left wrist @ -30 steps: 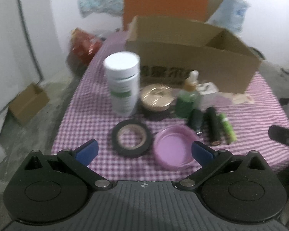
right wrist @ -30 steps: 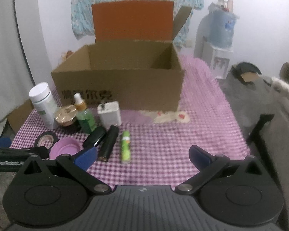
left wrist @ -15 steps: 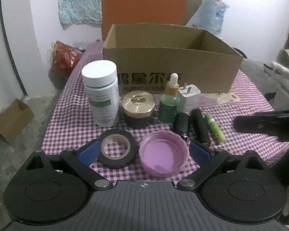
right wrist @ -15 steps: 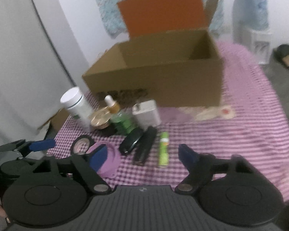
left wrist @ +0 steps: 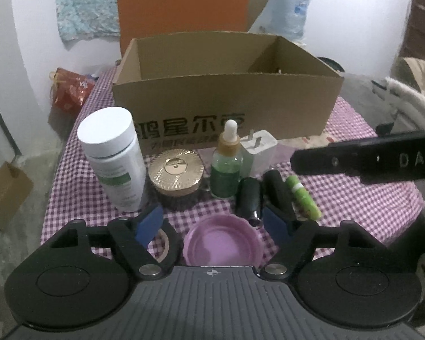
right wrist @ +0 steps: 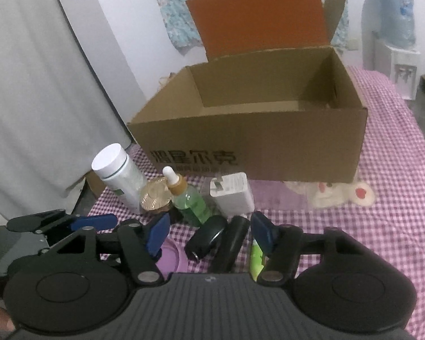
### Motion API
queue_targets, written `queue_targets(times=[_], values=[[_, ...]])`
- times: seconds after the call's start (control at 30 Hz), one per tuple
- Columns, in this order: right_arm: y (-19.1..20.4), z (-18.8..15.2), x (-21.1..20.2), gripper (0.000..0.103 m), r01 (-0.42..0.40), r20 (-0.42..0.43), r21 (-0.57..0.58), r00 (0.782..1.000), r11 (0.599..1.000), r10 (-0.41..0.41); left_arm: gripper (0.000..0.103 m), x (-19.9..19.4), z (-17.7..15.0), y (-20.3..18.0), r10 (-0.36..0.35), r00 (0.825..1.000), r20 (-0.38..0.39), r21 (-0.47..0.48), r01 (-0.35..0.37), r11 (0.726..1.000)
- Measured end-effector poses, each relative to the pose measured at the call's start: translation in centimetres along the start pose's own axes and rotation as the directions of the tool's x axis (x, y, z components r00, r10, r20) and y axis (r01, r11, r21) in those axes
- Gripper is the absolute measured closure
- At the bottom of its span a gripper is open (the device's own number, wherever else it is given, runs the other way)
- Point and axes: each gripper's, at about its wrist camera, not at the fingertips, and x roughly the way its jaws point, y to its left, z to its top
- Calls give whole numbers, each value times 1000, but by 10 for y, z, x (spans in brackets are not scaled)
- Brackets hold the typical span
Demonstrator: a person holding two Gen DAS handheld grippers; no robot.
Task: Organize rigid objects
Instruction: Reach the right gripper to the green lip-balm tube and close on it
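My left gripper hovers low over the purple lid. Its jaws are closing, the lid lies between them, and the pads do not touch it. A black tape roll is half hidden behind the left finger. My right gripper is closing too, around two black cylinders without pressing on them. A green tube lies behind its right finger. Behind stand a white bottle, a gold-lidded jar, a green dropper bottle and a white charger.
An open cardboard box with printed characters stands behind the items on the purple checked cloth. A red bag sits at the far left edge. The other gripper's black finger reaches in from the right. A white curtain hangs at the left.
Both pairs of jaws have narrowed. The left gripper has come closer to the lid and tape. The right gripper has swung left and down towards the black cylinders.
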Motion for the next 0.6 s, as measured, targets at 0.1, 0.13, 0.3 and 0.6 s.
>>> queue_targets(times=[0.1,0.13,0.3,0.6], values=[[-2,-5,0,40,-30,-25,12,999,999,31,26,2,-7,1,-22,999,-42,-4,22,1000],[-2,-8,2,41,-41,-42,19,998,999,42,27,1,-9,0,-30,998,-53,-5,29,1000],[-6,-26,9,53,-27,-111,52,993,998,33,31,1,-13,-13,-66,995,-69,33,68,997],[-28,-24,16,71,109,-119,32,987,993,-105,47,12,-3,-47,-158,985,-69,136,166,977]])
